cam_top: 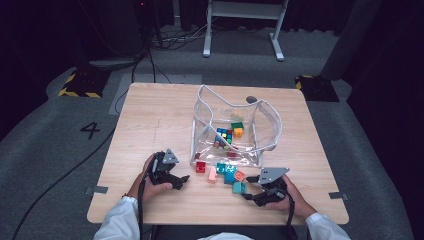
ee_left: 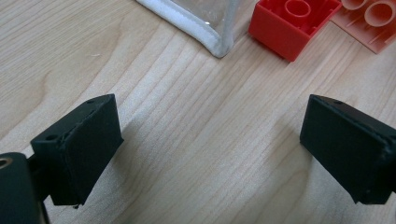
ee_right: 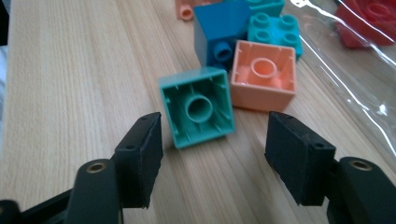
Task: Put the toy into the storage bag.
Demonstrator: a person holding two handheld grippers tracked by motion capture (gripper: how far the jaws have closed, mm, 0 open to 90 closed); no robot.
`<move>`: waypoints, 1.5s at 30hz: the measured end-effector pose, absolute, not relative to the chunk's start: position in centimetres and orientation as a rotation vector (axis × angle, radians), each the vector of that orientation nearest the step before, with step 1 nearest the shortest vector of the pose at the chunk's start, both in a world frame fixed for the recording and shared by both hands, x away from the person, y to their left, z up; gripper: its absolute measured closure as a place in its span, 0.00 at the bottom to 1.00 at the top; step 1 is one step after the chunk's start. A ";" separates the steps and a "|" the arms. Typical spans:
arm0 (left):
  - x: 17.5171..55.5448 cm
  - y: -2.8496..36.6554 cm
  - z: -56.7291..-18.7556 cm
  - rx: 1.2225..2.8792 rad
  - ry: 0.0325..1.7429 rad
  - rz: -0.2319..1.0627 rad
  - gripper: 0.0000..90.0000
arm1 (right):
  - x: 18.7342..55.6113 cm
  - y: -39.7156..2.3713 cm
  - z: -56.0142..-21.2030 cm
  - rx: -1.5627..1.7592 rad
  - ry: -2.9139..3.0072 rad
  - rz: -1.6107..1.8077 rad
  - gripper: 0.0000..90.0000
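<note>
In the high view the wooden worktop (cam_top: 150, 125) fills the middle of the frame, with a clear plastic bag (cam_top: 235, 130) standing open right of centre and a few small coloured bricks lying inside it. In front of the bag, toward the lower middle, a loose cluster of bricks rests on the wood.

The right hand-held gripper (cam_top: 250, 187) sits at the lower right of that view, held in a hand with a white sleeve, its tips pointing toward the cluster. In the right gripper view its two black jaws stand apart and released, and the green brick (ee_right: 198, 107) lies just beyond their tips, in line with the gap between them — upside down, hollow side up, resting on the worktop. Neither pad touches it. Just behind it, at upper centre, lie a peach brick (ee_right: 264, 74), a blue brick (ee_right: 219, 32) and a teal brick (ee_right: 275, 28), close together, with the bag's plastic at the upper right.

The left hand-held gripper (cam_top: 182, 180) rests at the lower left of the high view. In the left gripper view its jaws stand wide and released over bare wood — a red brick (ee_left: 292, 23) lies at the upper right, just beside the bag's white-edged corner.
</note>
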State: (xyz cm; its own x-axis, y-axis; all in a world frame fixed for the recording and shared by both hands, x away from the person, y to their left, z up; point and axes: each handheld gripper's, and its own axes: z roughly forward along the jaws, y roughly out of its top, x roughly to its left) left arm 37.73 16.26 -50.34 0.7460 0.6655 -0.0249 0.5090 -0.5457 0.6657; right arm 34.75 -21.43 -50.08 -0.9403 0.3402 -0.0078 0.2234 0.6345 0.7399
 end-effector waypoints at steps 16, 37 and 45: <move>37.7 16.3 -50.3 2.276 0.878 0.308 0.06 | 34.2 -21.2 -50.3 0.450 2.678 1.251 0.66; 37.6 16.3 -50.3 2.275 0.891 0.301 0.06 | 35.2 -28.0 -47.7 0.551 2.550 1.240 0.66; 37.7 16.3 -50.3 2.272 0.885 0.308 0.06 | 36.6 -31.1 -46.8 0.666 2.452 1.253 0.66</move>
State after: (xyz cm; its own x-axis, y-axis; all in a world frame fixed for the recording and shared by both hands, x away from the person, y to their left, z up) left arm 37.68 16.26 -50.32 0.7417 0.6704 -0.0216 0.5119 -0.5450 0.6641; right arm 36.63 -31.13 -46.83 -0.8446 0.5320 -0.0598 0.2632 0.5098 0.8190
